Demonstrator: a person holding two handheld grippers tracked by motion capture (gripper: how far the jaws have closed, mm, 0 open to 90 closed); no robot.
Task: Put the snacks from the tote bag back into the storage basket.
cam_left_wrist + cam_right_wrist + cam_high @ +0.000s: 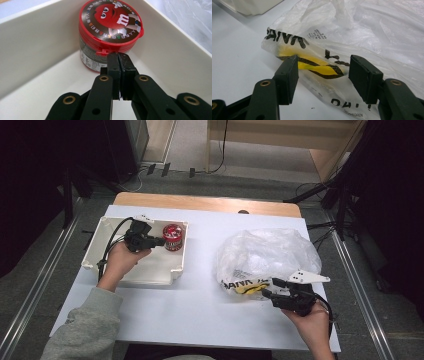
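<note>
A red M&M's can [173,237] stands upright in the far right corner of a white box [150,272]. My left gripper [161,241] reaches into the box from the left. In the left gripper view its jaws are shut [118,57] with nothing between them, the tips right at the small tab on the can's [110,27] lid. On the right lies a crumpled clear plastic bag [265,251] with black print and something yellow inside. My right gripper [269,288] is open at the bag's near edge. The printed, yellow part of the bag [322,67] sits between its jaws [324,63], untouched by the pads.
The box and the bag rest on a white tabletop [200,310] with a wooden strip [207,202] along its far edge. Metal rails and cables run along the floor on both sides. A bare stretch of tabletop separates the box from the bag.
</note>
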